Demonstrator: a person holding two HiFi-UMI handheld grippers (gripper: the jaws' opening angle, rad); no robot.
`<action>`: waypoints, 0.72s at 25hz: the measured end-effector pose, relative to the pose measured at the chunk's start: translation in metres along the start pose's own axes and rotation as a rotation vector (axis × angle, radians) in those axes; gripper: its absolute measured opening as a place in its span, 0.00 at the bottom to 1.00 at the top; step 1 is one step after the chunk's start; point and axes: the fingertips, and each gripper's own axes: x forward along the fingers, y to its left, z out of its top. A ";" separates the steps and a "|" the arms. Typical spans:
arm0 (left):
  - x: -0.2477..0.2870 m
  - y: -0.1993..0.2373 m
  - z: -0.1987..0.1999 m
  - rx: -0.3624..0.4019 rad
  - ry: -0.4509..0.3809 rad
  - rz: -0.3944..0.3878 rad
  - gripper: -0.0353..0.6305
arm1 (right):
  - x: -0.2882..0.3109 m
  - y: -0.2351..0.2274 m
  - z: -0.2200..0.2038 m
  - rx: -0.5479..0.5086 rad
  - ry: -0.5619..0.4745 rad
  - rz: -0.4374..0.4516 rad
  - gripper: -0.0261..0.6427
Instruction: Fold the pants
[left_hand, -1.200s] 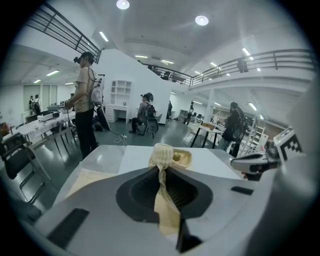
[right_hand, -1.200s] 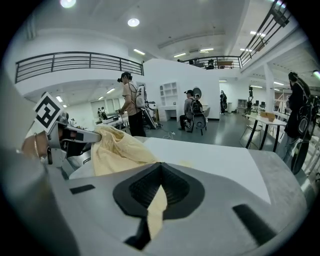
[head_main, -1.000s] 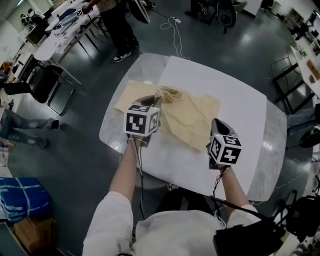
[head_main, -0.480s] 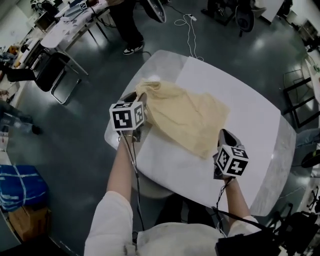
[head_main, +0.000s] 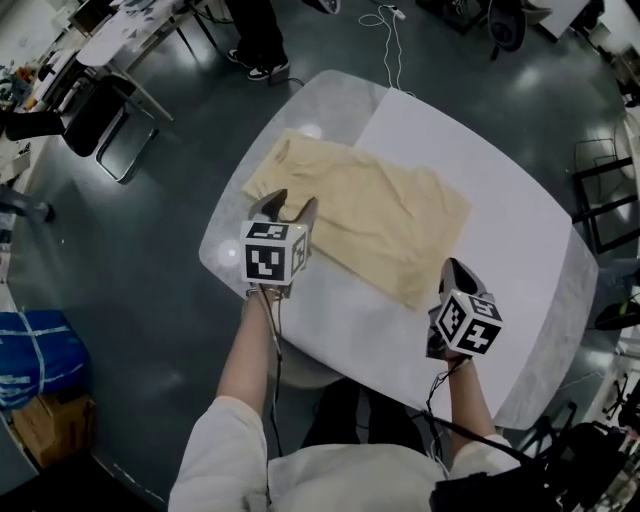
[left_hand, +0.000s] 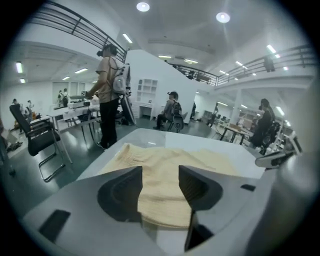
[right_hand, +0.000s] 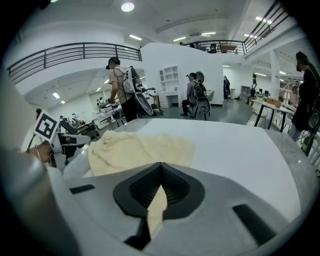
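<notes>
Surroundings. My tabletop (head_main: 480, 170) is a white, rounded slab on a dark floor. A black chair (head_main: 100, 125) stands off its left edge, beside a long desk (head_main: 135, 30). A standing person (left_hand: 107, 95) is beyond the far-left corner, and a white cable (head_main: 390, 45) trails on the floor past the far edge. A blue bundle (head_main: 35, 355) and a cardboard box (head_main: 50, 430) lie well apart, low on the left. Nothing stands between either gripper and the cloth.

Task item. The cream pants (head_main: 360, 215) lie spread over the left half of the tabletop, reaching from the left edge towards the centre.

Grippers. My left gripper (head_main: 290, 205) is over the pants near the left edge. Its jaws are wide apart, having just been opening, and cloth shows between them unpinched. My right gripper (head_main: 452, 268) is clamped on the pants' near corner, with a strip of cloth caught between its closed jaws.

Change. A second ago the cloth was bunched and lifted at the left gripper; now it lies flatter and wider.
</notes>
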 end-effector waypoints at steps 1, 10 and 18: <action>0.003 -0.018 -0.003 0.014 0.005 -0.033 0.36 | -0.001 -0.002 0.000 0.007 -0.003 -0.005 0.03; 0.031 -0.181 -0.034 0.101 0.098 -0.303 0.36 | -0.039 -0.058 -0.008 0.061 -0.027 -0.093 0.03; 0.065 -0.285 -0.068 0.254 0.164 -0.352 0.36 | -0.072 -0.130 -0.048 0.138 -0.001 -0.157 0.03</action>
